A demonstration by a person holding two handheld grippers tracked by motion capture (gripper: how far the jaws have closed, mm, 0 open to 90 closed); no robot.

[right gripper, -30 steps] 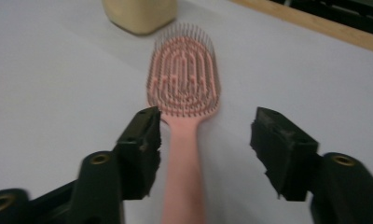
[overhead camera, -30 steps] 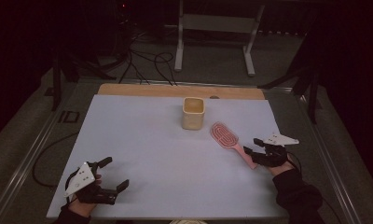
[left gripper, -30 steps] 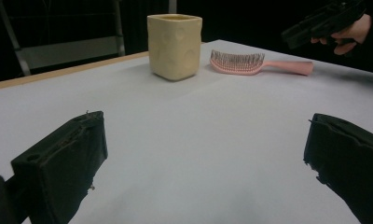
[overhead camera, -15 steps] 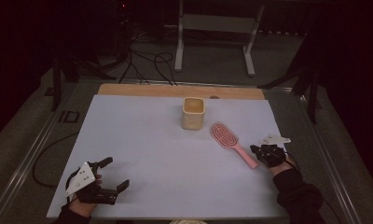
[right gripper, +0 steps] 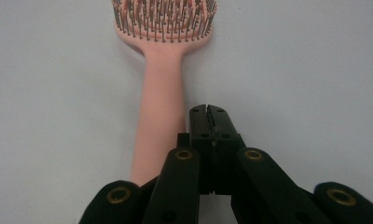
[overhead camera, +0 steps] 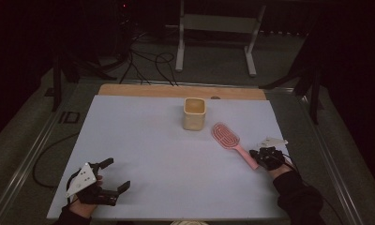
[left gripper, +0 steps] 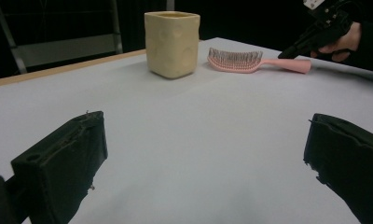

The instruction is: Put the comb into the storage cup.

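My right tool sits clenched empty just beside the pink hairbrush handle (no readable writing); left tool released.

A dim recording lab is suggested: black cables are strewn over grey carpet behind the white-topped desk, beside a white metal stand.

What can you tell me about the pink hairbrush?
The pink hairbrush looks like smooth plastic, with an oval head of many thin bristles pointing up and a long plain handle. It lies flat on the white table, just right of the cream cup without touching it. Its handle points toward the right gripper, whose jaws are shut beside the handle, not around it.
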